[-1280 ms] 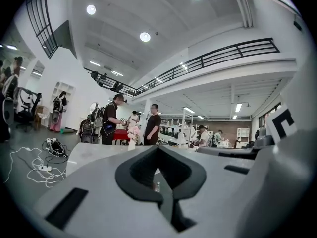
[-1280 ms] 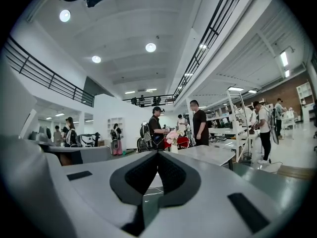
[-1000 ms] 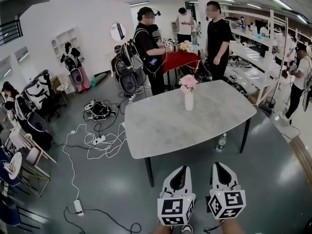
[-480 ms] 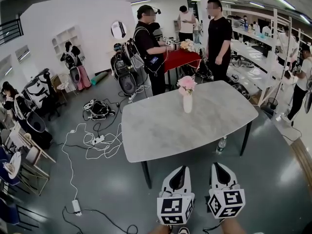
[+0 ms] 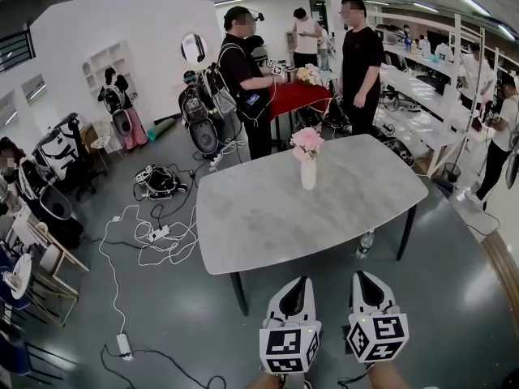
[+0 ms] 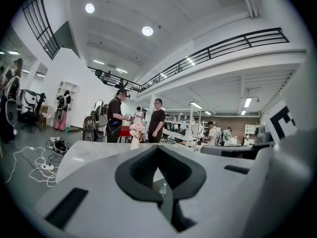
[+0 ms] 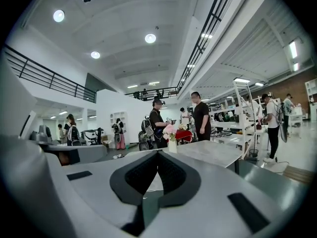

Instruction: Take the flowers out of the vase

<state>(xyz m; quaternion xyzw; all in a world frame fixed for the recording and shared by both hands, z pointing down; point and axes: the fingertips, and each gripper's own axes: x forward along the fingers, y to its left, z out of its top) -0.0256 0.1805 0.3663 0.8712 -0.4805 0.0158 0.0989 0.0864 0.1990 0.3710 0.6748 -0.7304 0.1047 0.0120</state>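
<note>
A white vase with pink flowers stands upright near the far side of the grey marble table. Both grippers hang side by side in front of the table's near edge, well short of the vase. My left gripper is shut with nothing in it, and so is my right gripper. In the left gripper view the flowers show far off above the closed left gripper. The right gripper view has the vase and flowers just above the closed right gripper.
Two people stand behind the table beside a red-covered table with another bouquet. White cables and a power strip lie on the floor at left. A water bottle stands by the right table leg. Chairs line the left wall.
The table with the vase has drawn a little nearer and slid left in the head view. Both grippers keep their place at the bottom of the view, still shut.
</note>
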